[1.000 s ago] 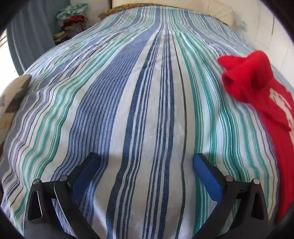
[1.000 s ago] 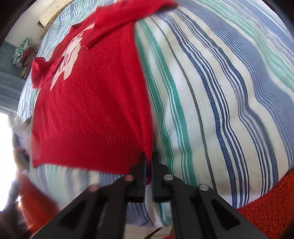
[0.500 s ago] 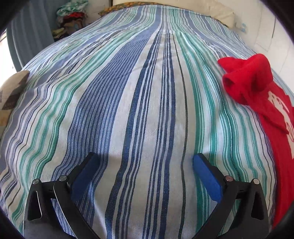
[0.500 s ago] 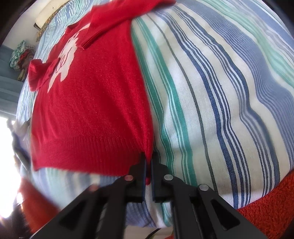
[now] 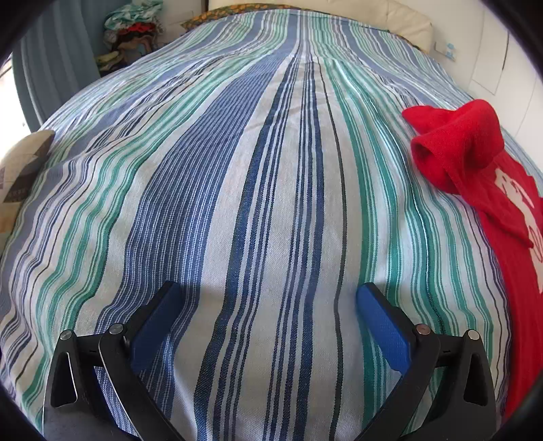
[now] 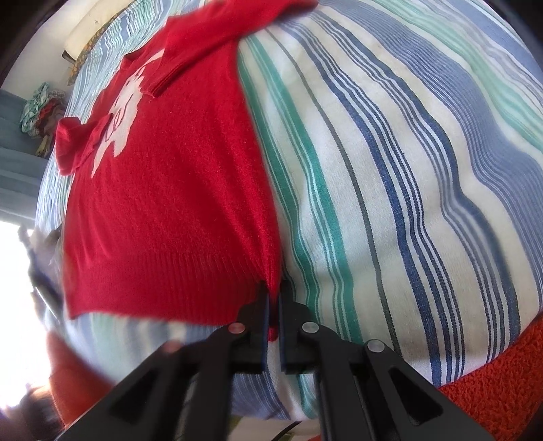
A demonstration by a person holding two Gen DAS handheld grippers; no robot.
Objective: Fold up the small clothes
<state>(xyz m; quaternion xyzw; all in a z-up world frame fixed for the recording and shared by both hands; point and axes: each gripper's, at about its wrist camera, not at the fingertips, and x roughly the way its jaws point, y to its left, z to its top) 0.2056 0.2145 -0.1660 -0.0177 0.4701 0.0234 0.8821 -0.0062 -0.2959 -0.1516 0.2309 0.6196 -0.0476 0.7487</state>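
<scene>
A small red knit sweater [image 6: 169, 190] with a white motif lies spread on the striped bedspread [image 6: 390, 169]. My right gripper [image 6: 274, 288] is shut on the sweater's near hem corner, with red knit pinched between the pads. Both sleeves are folded in over the chest. In the left wrist view the same red sweater [image 5: 475, 163] lies at the right edge, one sleeve bunched up. There my left gripper [image 5: 268, 295] stands open over bare bedspread [image 5: 237, 203], well left of the sweater, with nothing between its blue pads [image 5: 380, 322].
A patterned cushion [image 5: 20, 169] lies at the bed's left edge. A heap of clothes [image 5: 132, 30] sits beyond the far left corner, pillows [image 5: 390, 17] at the head. An orange-red rug [image 6: 502, 383] shows below the bed's near edge.
The right wrist view has shifted slightly, so the sweater sits a little differently in frame, the grip on the hem unchanged. The left gripper has stayed open in the same spot.
</scene>
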